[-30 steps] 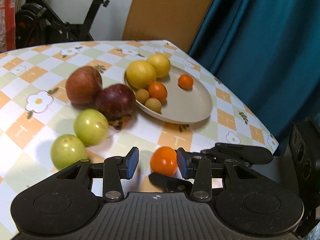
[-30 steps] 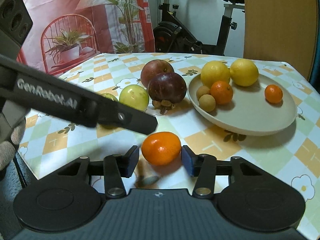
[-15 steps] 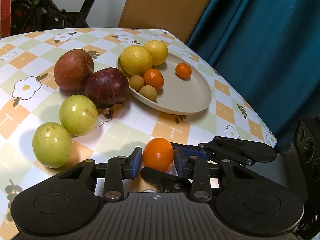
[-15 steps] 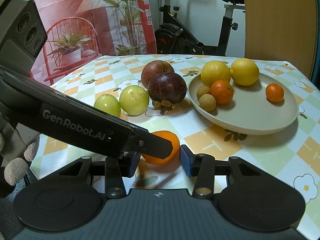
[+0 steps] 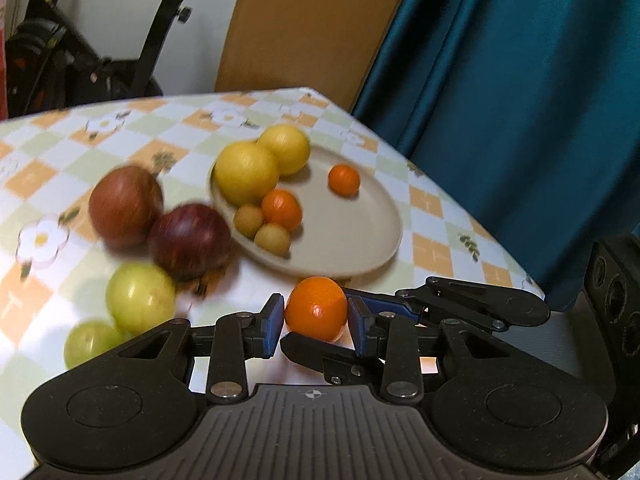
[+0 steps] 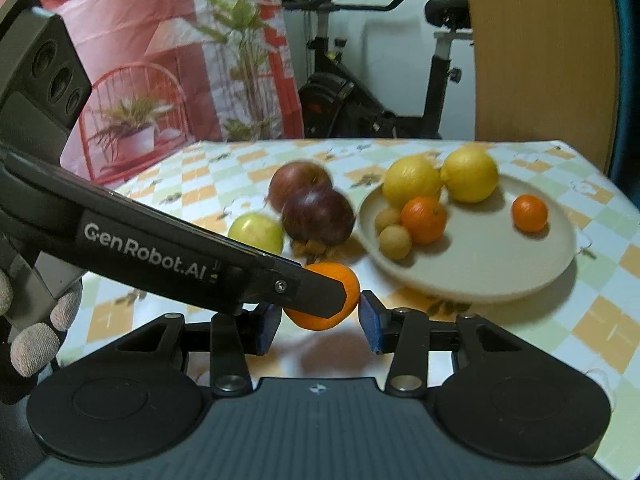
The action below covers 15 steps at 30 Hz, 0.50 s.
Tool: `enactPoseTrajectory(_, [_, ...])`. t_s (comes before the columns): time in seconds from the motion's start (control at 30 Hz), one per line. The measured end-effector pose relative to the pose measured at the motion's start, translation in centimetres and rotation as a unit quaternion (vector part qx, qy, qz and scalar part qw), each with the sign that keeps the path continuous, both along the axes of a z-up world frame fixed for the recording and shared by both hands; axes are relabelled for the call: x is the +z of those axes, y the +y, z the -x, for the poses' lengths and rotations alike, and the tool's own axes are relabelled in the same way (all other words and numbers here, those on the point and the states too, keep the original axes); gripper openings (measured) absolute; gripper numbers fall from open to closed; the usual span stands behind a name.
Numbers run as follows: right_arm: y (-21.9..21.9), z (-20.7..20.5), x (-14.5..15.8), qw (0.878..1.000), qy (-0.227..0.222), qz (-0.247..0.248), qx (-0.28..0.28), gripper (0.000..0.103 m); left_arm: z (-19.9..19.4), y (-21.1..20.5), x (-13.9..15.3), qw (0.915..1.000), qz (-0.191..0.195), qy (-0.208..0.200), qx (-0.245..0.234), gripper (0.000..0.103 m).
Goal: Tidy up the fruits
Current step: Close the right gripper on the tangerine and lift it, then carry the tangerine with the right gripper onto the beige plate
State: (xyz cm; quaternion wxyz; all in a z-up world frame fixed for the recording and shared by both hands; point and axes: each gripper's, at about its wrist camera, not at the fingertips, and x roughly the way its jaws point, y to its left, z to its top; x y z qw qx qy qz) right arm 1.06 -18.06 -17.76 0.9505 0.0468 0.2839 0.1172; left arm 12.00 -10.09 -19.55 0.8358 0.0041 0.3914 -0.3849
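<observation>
Jaws seemingly clamping round glossy orange [image 5: 316,308]

White lettering "GenRobot.AI" along the black finger of the left claw [image 6: 320,300]; small marks beside it illegible

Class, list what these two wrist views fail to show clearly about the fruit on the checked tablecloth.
Right wrist view: the left gripper crosses in front, hiding part of the round orange tangerine and one small pale green fruit entirely.
Left wrist view: that gripper's body cuts off this green fruit's lower edge.
Both views: motion blur smears the dark purple mangosteen; skin detail unreadable.
</observation>
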Motion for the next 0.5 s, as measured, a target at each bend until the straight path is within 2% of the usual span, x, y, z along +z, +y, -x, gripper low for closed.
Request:
enactPoseTrajectory(0.2, [-2.2, -1.1, 1.3, 1.000, -0.012, -0.005, -0.024, 0.046, -1.7, -2.7, 1.0, 0.9999, 0.004, -0.008, -0.012, 0.037])
enactPoseTrajectory(0.5, [-4.6, -3.6, 1.1, 0.999, -0.003, 0.007, -0.047, 0.045, -3.9, -5.7, 0.0, 0.9997, -0.018, -0.001, -0.014, 0.037])
